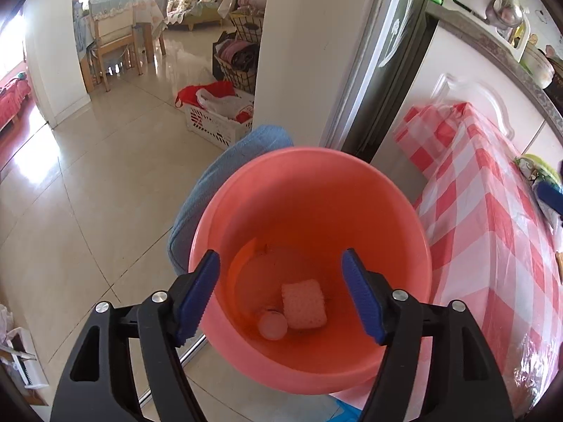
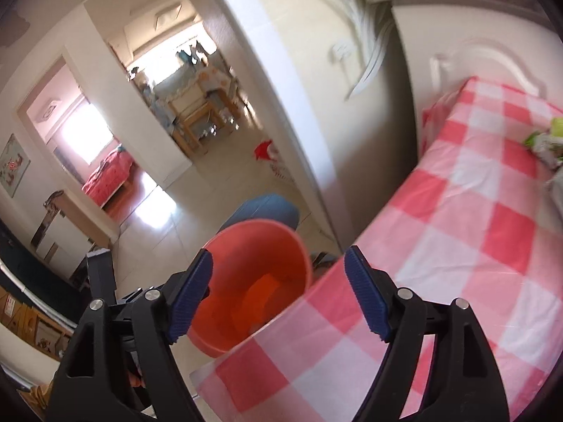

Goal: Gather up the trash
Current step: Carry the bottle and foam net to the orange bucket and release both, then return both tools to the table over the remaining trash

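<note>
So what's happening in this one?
A person with two handheld grippers is collecting trash into a pink bucket beside a table with a red-checked cloth. The left gripper hangs over the bucket with jaws open and empty; a pale sponge-like piece and a small round lid lie at the bottom. The right gripper is open too, holding nothing.

Right wrist view blurred throughout. Bucket [image 2: 253, 281] partly hidden behind table edge [image 2: 316, 334], contents not visible there. Green item [image 2: 542, 140] cut off at right edge, unidentifiable. Small round thing [image 1: 272, 325] in bucket too vague to name.
</note>
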Tool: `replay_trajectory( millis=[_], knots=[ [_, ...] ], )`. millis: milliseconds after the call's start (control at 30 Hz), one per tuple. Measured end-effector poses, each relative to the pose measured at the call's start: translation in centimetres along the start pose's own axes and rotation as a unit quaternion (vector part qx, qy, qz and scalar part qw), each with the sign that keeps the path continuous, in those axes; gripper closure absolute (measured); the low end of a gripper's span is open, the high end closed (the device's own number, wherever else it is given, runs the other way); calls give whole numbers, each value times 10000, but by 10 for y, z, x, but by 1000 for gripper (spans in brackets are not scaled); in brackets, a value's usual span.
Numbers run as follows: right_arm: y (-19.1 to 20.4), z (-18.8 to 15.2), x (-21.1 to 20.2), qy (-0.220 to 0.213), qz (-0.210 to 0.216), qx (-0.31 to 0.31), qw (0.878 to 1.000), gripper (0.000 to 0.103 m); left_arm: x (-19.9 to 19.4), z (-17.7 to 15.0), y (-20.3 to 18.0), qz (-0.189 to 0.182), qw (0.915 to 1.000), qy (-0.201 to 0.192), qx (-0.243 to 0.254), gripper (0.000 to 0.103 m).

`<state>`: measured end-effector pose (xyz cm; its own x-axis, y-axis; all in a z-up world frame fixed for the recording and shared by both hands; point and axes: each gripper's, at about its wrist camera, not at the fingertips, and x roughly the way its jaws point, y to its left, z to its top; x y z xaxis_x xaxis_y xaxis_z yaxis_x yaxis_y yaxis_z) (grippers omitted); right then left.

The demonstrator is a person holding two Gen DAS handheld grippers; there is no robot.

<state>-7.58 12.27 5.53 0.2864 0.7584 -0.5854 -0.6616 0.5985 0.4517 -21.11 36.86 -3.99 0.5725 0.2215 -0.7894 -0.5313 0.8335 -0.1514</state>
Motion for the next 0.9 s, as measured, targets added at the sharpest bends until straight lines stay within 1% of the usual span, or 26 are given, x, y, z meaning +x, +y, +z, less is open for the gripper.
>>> replay_trajectory(
  millis=[67,133,167,267,300,367,400,467,533,633,733,800,900],
  knots=[
    [-12,-2,-18,-219,-125,48,9997,21,3,-4,1,-143,9998,-82,-65,31],
    [-21,-3,-29,-375,-233,114,9990,20,9,-6,1,-133,9996,-210,-146,31],
    [-28,-5,-36,-449,-275,161,9985,20,13,-5,0,-98,9993,-343,-143,31],
    [-45,-8,-52,-584,-455,256,9969,20,27,3,-10,358,9973,-632,129,31],
    [-52,-7,-57,-612,-510,284,9964,20,30,7,-11,377,9966,-706,178,31],
    [-62,-12,-69,-732,-594,376,9948,20,37,14,-13,586,9946,-809,266,31],
    [-68,-12,-76,-804,-648,425,9937,20,40,18,-12,631,9941,-843,263,31],
    [-81,-11,-87,-935,-764,519,9913,20,43,28,-9,642,9940,-879,120,31],
    [-91,-13,-97,-1055,-858,605,9889,20,49,34,-9,687,9942,-814,119,31],
    [-110,-16,-111,-1251,-956,777,9845,20,60,37,-19,948,9924,-744,255,30],
    [-127,-15,-123,-1419,-1050,939,9798,20,59,37,-29,877,9923,-840,237,27],
    [-137,-15,-133,-1525,-1098,1060,9764,20,61,37,-37,905,9918,-849,304,26],
    [-153,-17,-151,-1757,-1284,1200,9686,20,61,37,-45,900,9917,-874,300,24]
  ],
)
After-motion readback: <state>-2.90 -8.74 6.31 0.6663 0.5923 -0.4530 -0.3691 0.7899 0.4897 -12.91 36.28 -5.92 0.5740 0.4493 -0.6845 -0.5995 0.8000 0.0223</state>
